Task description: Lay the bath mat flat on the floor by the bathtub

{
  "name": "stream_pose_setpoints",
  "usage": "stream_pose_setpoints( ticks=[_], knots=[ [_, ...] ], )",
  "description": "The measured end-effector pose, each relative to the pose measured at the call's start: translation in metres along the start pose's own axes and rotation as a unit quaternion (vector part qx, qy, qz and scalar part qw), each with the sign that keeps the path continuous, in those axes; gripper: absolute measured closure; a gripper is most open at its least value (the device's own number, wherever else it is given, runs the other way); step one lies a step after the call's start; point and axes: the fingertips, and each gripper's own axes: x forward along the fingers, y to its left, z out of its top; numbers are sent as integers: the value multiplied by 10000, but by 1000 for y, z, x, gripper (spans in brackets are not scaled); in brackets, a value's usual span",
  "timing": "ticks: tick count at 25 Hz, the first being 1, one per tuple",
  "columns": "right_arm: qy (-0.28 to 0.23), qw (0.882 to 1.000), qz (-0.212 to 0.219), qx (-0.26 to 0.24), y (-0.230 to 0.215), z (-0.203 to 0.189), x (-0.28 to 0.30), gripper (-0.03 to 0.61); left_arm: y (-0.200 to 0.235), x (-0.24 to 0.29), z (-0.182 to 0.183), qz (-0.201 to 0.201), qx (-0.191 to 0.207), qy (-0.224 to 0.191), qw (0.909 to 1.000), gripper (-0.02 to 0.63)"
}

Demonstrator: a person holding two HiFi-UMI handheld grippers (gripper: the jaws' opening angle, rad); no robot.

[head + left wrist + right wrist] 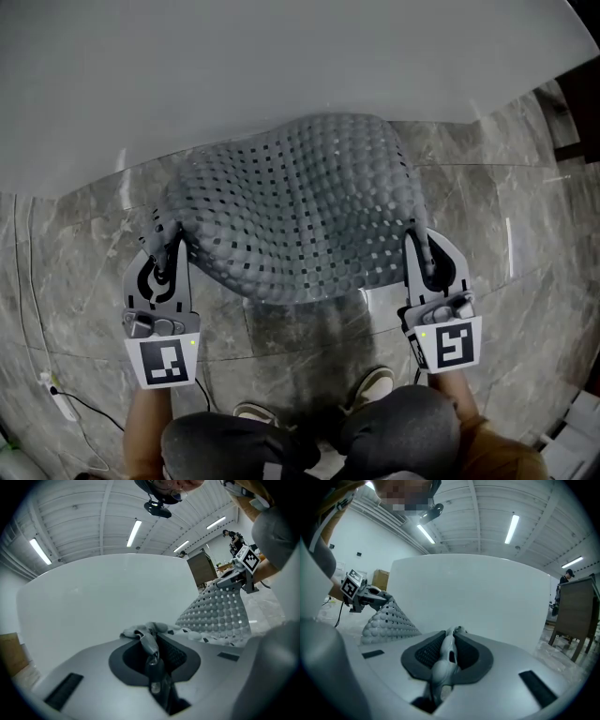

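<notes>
While bath mat [300, 206] sags between, left tongs [167, 240], right tongs [419, 242] pinch its corners.

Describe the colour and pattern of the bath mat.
Grey bath mat, rows of bumps and small holes; head view.

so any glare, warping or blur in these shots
Head view: bathtub rim bows from distortion, glare streaks on the floor tiles, shadow under the bath mat. Left gripper view: dark round vignette, bright ceiling lights. Right gripper view: same vignette, pinched mat blurry.
</notes>
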Motion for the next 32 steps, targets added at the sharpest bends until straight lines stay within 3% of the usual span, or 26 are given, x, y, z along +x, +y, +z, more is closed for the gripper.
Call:
stream_pose_setpoints(
  ticks=[10, 16, 24, 32],
  knots=[
    [-9, 10000, 56, -79, -6, -29, 33, 530, 10, 26, 2, 218, 905, 56, 9956, 568],
    [340, 9993, 117, 61, -10, -62, 48, 529, 4, 36, -50, 166, 584, 690, 9958, 566],
    [446, 9990, 96, 5, -12, -73, 56, 528, -1, 35, -54, 150, 532, 730, 9958, 565],
    [1059, 9944, -23, 24, -21, -119, 54, 497, -13, 12, -115, 106, -326, 1242, 9917, 557]
  ],
)
